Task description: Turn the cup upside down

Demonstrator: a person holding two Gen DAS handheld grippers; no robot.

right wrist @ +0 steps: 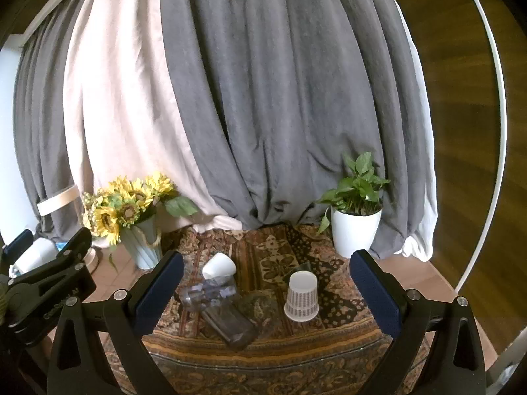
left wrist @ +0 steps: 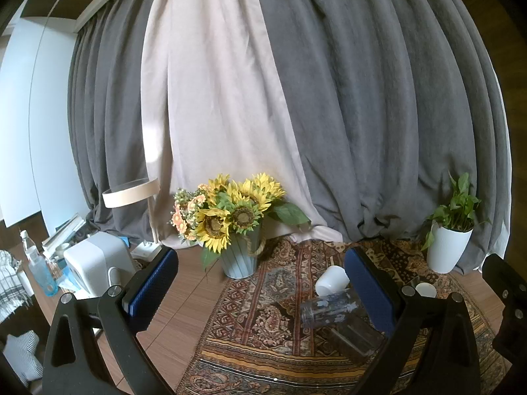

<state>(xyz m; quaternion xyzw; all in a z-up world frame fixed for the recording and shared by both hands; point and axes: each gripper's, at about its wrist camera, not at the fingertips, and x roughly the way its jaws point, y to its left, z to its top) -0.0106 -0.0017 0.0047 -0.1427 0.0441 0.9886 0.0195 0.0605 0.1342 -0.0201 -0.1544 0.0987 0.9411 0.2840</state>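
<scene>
A white paper cup with a dotted pattern (right wrist: pixel 301 295) stands upside down on the patterned cloth (right wrist: pixel 263 355); in the left wrist view only its top (left wrist: pixel 425 289) shows. A plain white cup (right wrist: pixel 219 266) lies on its side behind a clear printed glass (right wrist: pixel 207 294) and a dark clear glass (right wrist: pixel 234 326), both lying down. These also show in the left wrist view: the white cup (left wrist: pixel 332 279), the printed glass (left wrist: pixel 329 307) and the dark glass (left wrist: pixel 354 339). My right gripper (right wrist: pixel 266 296) is open and empty, in front of the cups. My left gripper (left wrist: pixel 263 293) is open and empty, to their left.
A vase of sunflowers (left wrist: pixel 238 227) stands at the back left, a potted plant in a white pot (right wrist: pixel 355 227) at the back right. A white appliance (left wrist: pixel 95 263), bottles (left wrist: pixel 39 270) and a lamp (left wrist: pixel 131 194) crowd the left. Curtains hang behind.
</scene>
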